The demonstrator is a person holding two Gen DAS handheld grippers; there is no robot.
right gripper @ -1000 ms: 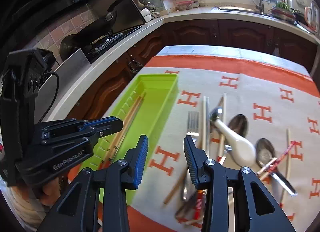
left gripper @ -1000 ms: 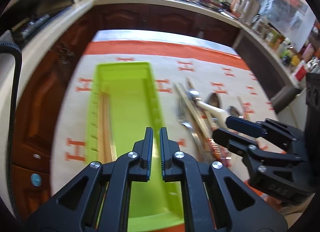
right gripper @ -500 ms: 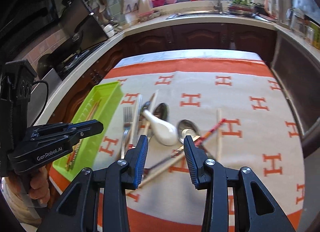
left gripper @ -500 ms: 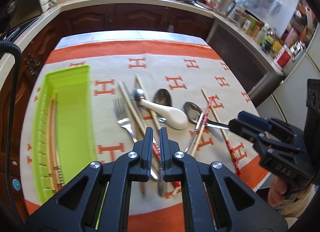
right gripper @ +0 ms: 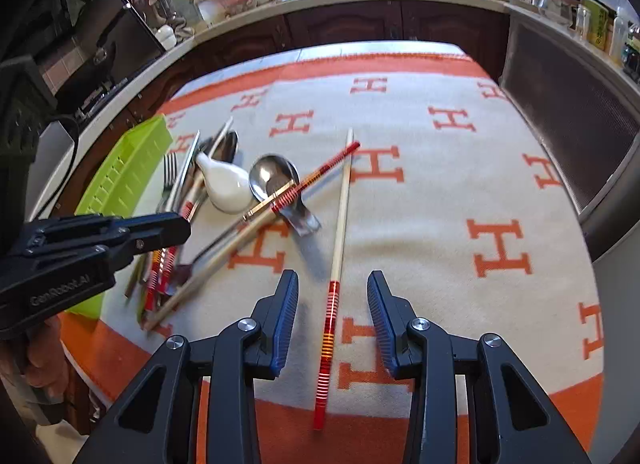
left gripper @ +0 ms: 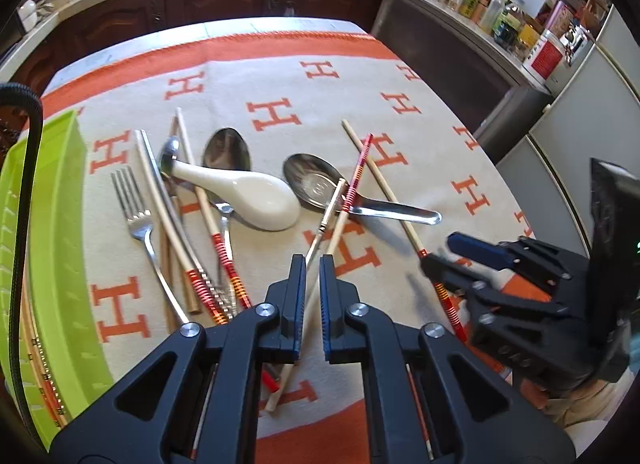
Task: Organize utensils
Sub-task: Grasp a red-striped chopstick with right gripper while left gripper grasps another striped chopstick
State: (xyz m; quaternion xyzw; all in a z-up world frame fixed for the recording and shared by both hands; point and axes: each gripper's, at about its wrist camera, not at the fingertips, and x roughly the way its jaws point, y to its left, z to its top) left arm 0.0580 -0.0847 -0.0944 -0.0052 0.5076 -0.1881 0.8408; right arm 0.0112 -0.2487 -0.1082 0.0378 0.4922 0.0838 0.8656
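Note:
A pile of utensils lies on the orange-and-cream H cloth: a fork [left gripper: 138, 215], a white ceramic spoon [left gripper: 248, 195], a metal spoon [left gripper: 320, 187] and several chopsticks. A green tray [left gripper: 52, 248] with chopsticks in it stands at the left. My left gripper [left gripper: 313, 276] is nearly shut and empty, above crossed chopsticks. My right gripper [right gripper: 333, 304] is open, its jaws either side of a lone red-banded chopstick [right gripper: 334, 276]; it also shows in the left wrist view [left gripper: 452, 252].
The cloth [right gripper: 460, 167] covers a table with dark wooden cabinets [right gripper: 360, 23] behind. A counter with jars and bottles [left gripper: 500, 19] runs along the right. The green tray also shows in the right wrist view [right gripper: 128, 167].
Both grippers have swung right, from over the green tray to over the utensil pile. The right gripper has opened wider and now straddles the lone chopstick.

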